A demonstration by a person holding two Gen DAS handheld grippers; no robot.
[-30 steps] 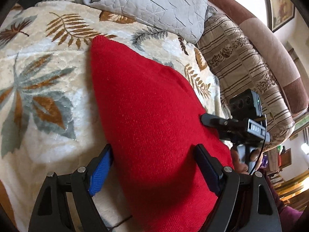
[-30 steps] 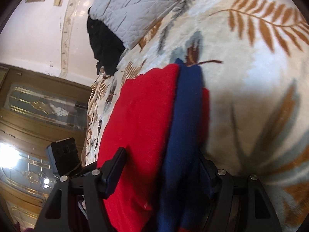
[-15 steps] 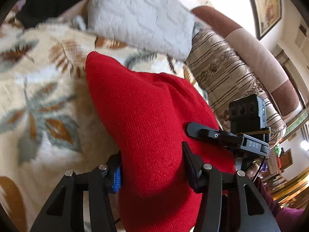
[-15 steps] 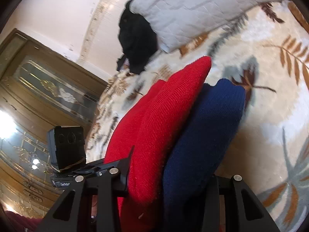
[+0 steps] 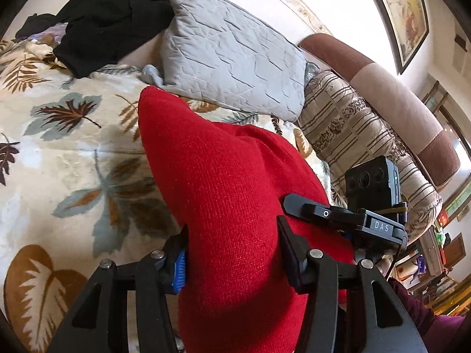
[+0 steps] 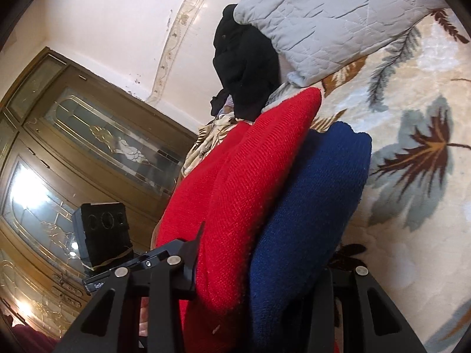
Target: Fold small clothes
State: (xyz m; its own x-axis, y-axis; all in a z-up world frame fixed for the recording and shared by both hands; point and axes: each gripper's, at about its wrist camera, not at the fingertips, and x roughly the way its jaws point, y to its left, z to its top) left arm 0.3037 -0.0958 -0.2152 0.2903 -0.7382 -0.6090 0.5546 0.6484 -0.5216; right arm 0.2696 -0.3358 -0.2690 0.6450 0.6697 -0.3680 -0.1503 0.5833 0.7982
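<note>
A red knitted garment (image 5: 229, 194) with a dark blue part (image 6: 312, 206) is lifted off the leaf-print blanket (image 5: 59, 135). My left gripper (image 5: 232, 253) is shut on the red fabric, which bulges between its fingers. My right gripper (image 6: 262, 270) is shut on the bunched red (image 6: 250, 194) and blue layers together. The right gripper's body (image 5: 347, 214) shows at the garment's right edge in the left wrist view. The left gripper's body (image 6: 129, 261) shows at lower left in the right wrist view. The garment's lower end is hidden behind the grippers.
A grey quilted pillow (image 5: 232, 61) lies at the head of the bed, with a black garment (image 5: 112, 14) heaped beside it. A striped cushion (image 5: 353, 135) and a brown headboard (image 5: 406, 108) are to the right. A wooden glass-door cabinet (image 6: 73, 158) stands to the left.
Both grippers closed on the garment and lifted it off the blanket. The views tilted up, so the pillow, the black garment and the wall now show.
</note>
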